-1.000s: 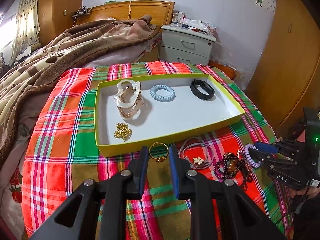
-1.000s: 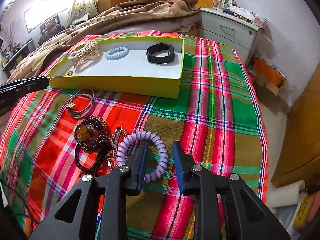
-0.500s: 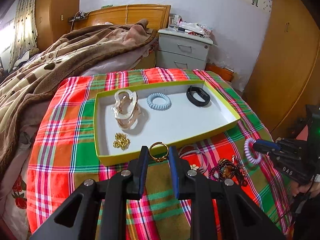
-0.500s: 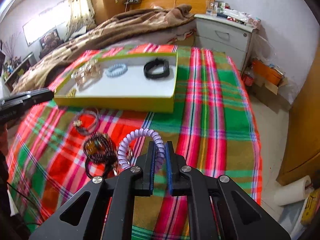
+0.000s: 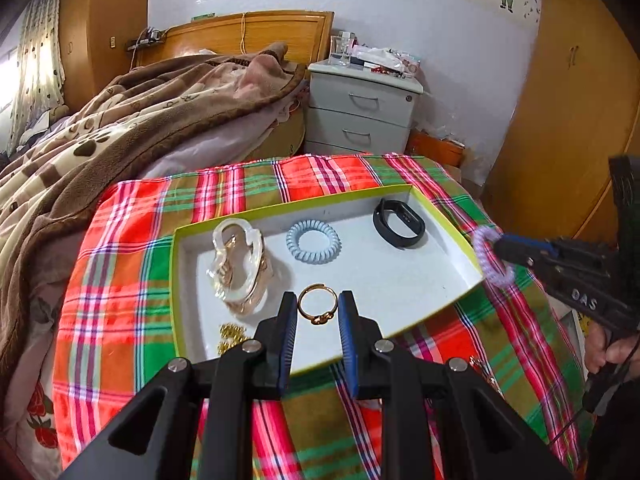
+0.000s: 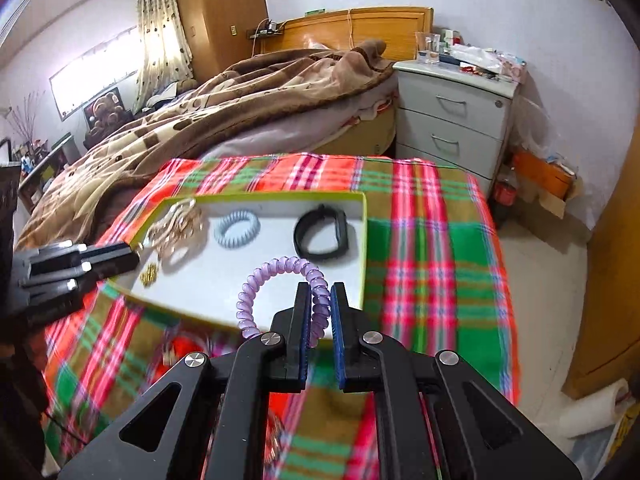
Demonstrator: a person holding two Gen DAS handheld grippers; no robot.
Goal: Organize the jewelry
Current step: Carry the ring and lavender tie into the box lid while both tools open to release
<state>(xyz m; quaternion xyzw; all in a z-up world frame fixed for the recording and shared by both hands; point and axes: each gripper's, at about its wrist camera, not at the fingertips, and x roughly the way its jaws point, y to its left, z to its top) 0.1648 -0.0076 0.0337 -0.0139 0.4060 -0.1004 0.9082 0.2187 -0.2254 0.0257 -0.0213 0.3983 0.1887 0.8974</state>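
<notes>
Transfer into the tray [image 5: 448, 216] was the step in hand: my left gripper [image 5: 318, 312] grasped the gold ring [image 5: 317, 305] between half-open pads, above the near part of the tray. My right gripper [image 6: 320, 308], almost fully clenched, pinched the purple coil band [image 6: 280, 276] over the tray's near right edge. I judged that the next move needed lowering both onto free white floor, then releasing.

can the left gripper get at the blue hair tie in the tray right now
Probably not yet. The left gripper is already shut on a gold ring, so it must drop that first. Otherwise the blue hair tie lies uncovered in the tray, with nothing blocking the path.
</notes>
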